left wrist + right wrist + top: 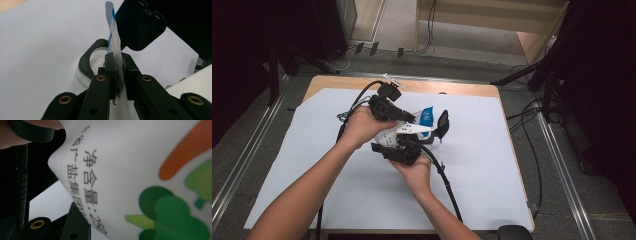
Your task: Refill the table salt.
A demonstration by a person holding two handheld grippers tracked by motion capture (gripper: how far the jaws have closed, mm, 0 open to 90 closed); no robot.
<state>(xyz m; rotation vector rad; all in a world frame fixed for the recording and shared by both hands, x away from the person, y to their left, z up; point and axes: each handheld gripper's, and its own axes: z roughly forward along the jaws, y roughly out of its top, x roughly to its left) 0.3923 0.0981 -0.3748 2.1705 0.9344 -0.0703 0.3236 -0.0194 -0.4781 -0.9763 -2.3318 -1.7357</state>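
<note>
A white pouch (424, 117) with a blue top and printed text hangs between both grippers above the middle of the table. My left gripper (408, 118) is shut on its thin upper edge; in the left gripper view the blue and white pouch edge (113, 37) is pinched between the left gripper's (119, 58) pads. My right gripper (404, 146) holds the pouch from below. In the right gripper view the pouch (120, 170), with green and orange pictures, lies right against the camera, and one black finger (75, 220) shows under it.
A black round container (443, 125) with its flip lid up stands on the white sheet (492, 165) just right of the pouch; its ring (86, 62) and lid (140, 25) lie beyond the left jaws. Cables (447, 185) trail from both grippers toward the table's near and far edges.
</note>
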